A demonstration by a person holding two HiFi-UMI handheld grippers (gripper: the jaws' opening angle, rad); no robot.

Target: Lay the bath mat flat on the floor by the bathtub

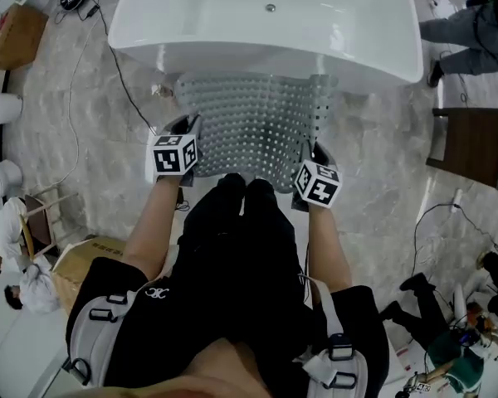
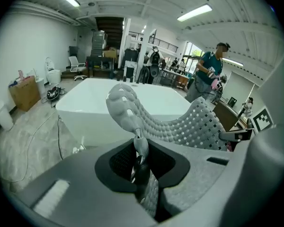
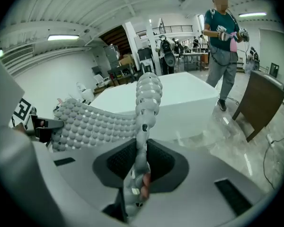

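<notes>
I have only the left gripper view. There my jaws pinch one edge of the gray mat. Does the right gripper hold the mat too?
Observer: Yes. The right gripper is shut on the mat, at the opposite edge.
Operator: How is the mat placed relative to the bathtub?
Observer: In the head view the mat is spread between the left gripper and the right one, and its far edge reaches the side wall of the bathtub. Whether it rests on the floor, I cannot tell.
</notes>
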